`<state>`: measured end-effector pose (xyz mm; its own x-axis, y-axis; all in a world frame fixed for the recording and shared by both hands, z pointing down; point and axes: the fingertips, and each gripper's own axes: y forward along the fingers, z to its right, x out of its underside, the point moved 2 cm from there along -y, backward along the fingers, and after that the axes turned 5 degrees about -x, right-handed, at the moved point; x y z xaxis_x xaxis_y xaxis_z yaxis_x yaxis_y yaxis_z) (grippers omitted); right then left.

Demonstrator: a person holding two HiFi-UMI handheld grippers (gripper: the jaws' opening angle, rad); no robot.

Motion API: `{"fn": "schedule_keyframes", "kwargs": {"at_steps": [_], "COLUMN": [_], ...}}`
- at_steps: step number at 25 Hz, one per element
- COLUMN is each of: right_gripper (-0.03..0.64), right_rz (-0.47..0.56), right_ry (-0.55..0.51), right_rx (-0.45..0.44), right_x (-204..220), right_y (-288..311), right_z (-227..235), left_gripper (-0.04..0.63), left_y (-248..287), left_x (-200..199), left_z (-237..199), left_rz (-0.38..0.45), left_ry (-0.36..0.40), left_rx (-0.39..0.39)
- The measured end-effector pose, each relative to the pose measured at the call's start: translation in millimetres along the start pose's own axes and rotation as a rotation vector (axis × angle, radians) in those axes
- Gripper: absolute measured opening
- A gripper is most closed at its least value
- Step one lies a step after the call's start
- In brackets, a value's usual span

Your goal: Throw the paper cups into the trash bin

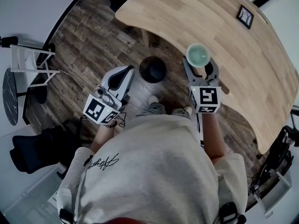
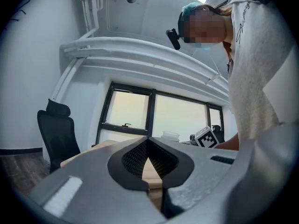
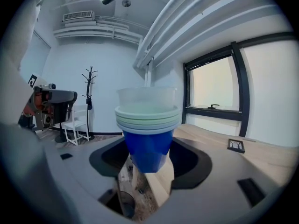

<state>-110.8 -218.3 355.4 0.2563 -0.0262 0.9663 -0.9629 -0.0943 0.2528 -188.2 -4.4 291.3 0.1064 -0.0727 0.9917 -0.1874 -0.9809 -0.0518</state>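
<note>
Head view: the right claw grasps one stack of paper cups above the worktop edge. One trash bin stands on the floor at nine o'clock of the stack. By judgement, the drop remains to be done.

Left gripper view: the left claw is clenched and empty.

Right gripper view: the stack has a blue outer cup and several nested rims; the exact cup count is unclear.

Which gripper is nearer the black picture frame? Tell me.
Right. The right gripper, holding cups, is at the table edge; the left gripper is over the floor, farther from the frame.
</note>
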Motion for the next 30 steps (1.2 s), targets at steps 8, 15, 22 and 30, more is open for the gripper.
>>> {"fn": "schedule_keyframes", "kwargs": {"at_steps": [8,15,22,30], "right_gripper": [0.276,0.276,0.276,0.275], "right_rz": [0.043,0.057,0.060,0.034], "right_ry": [0.014,-0.012,-0.048,-0.077], "right_rx": [-0.050,-0.153,-0.256,-0.356], "right_x": [-14.7,-25.6,-30.3,-14.9], "right_y": [36.1,54.6,66.4,83.1], "right_z": [-40.0,-64.8,-78.0,-93.0], "left_gripper": [0.003,0.003,0.003,0.003], "left_y": [-35.2,-56.2,-68.8,-68.2], "left_x": [2.0,0.1,2.1,14.3], "left_z": [-33.9,-46.5,-47.2,-49.7], "left_rz": [-0.016,0.002,0.022,0.031], "left_ry": [0.004,0.007,-0.010,-0.028], "left_rx": [-0.043,-0.142,-0.243,-0.296]}}
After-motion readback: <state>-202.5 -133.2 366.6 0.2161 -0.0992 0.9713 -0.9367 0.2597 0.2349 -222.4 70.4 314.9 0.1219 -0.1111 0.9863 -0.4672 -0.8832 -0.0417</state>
